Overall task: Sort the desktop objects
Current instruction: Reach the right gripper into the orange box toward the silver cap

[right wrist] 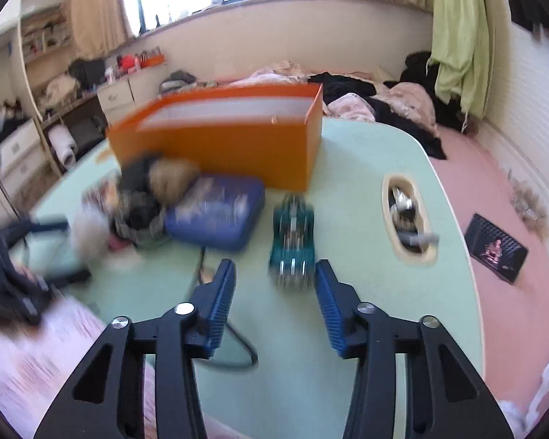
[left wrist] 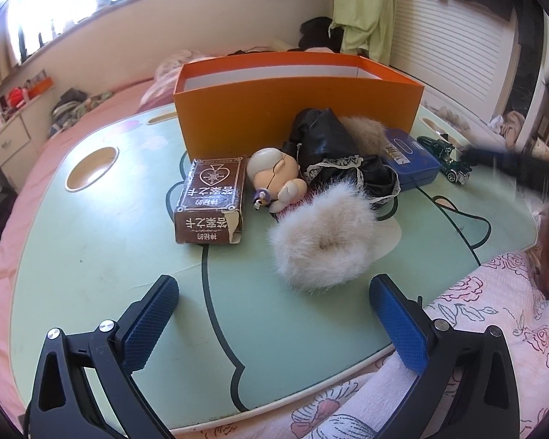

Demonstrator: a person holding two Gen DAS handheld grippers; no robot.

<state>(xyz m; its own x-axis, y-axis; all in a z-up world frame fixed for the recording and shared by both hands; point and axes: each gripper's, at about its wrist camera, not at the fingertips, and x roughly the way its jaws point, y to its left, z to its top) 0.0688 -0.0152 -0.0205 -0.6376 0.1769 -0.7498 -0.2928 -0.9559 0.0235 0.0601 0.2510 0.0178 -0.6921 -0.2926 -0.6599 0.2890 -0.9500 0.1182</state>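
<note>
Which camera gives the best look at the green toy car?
The right wrist view: the green toy car sits centre frame, just ahead of the open right tool, though motion-blurred. The left wrist view shows it sharper but small at the far right edge.

Fluffy fur pompom, matt cardboard box

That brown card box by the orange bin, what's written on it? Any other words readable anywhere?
"神秘的 答案之书": brown box, on its top and its front end, seen upside down.
Spade emblem, no words: same box top.
Blue tin: label too small to read; blurred in the right wrist view.
Dark booklet on the bed: too small to read.
</note>
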